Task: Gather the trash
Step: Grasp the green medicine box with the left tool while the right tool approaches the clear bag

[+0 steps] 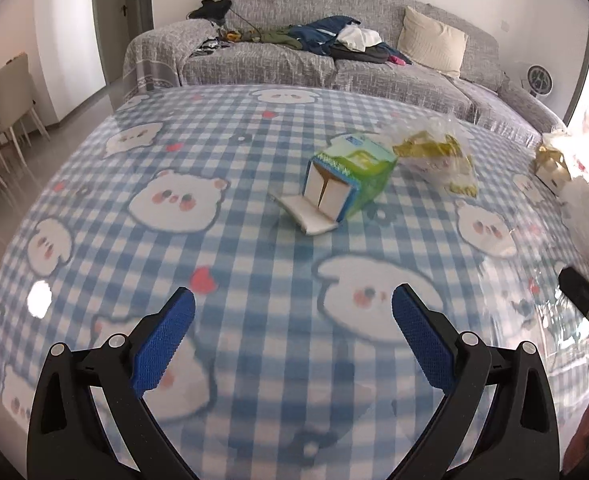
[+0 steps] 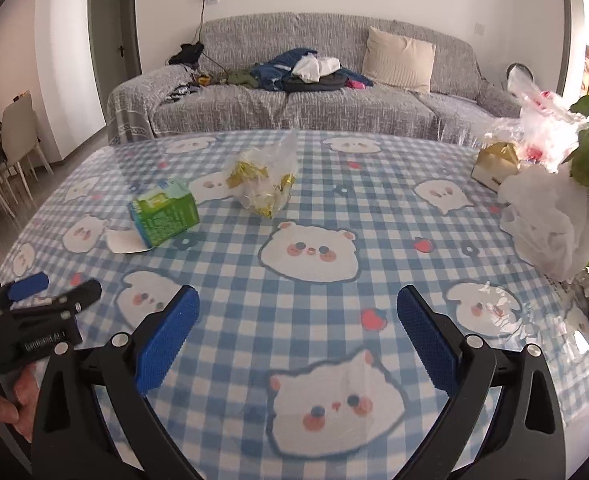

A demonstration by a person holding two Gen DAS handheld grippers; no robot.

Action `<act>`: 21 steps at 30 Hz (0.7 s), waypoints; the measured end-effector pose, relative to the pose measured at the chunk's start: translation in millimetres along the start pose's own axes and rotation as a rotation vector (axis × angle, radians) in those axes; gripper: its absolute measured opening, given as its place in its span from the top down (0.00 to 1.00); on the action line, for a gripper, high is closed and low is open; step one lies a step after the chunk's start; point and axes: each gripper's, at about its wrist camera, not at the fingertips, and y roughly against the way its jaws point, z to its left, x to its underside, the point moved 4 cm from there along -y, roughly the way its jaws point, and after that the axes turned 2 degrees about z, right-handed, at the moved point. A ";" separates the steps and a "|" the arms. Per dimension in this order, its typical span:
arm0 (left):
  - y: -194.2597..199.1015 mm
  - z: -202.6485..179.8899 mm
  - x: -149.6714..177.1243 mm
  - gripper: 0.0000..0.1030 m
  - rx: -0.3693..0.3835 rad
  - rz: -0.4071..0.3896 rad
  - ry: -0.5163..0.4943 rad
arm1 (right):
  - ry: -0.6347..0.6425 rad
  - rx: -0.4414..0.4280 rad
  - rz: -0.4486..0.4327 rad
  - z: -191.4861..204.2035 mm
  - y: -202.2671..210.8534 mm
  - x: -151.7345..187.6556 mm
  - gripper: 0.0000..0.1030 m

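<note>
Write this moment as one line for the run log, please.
left tool: open, empty | right tool: open, empty | green carton: on table, untouched | clear plastic bag: beside carton | step: nothing collected yet

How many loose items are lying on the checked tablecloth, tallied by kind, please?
Cartons: 1, the green carton with its end flaps open.
Clear wrappers: 1, the clear wrapper with yellow pieces inside.
Plastic bags: 2, the white bag and the clear bag.
Gold boxes: 1, the gold box.
Total: 5.
</note>
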 end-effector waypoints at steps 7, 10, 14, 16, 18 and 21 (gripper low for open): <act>-32.2 -11.8 -30.7 0.06 -0.006 0.003 -0.034 | 0.039 0.018 0.023 -4.6 -33.7 -14.5 0.08; -44.8 -16.4 -42.8 0.06 -0.005 0.008 -0.057 | 0.042 0.017 0.031 -8.6 -46.1 -23.7 0.08; -59.8 -23.5 -55.9 0.06 0.000 0.018 -0.093 | 0.034 0.007 0.038 -14.1 -57.5 -36.9 0.08; -67.0 -28.1 -61.2 0.06 -0.005 0.017 -0.115 | 0.030 -0.001 0.039 -16.6 -62.0 -43.1 0.08; -73.7 -31.3 -64.2 0.06 -0.002 0.019 -0.138 | 0.023 -0.009 0.041 -18.0 -64.9 -46.6 0.08; -82.1 -36.3 -67.5 0.06 -0.006 0.023 -0.161 | 0.024 -0.022 0.049 -18.4 -72.3 -50.8 0.08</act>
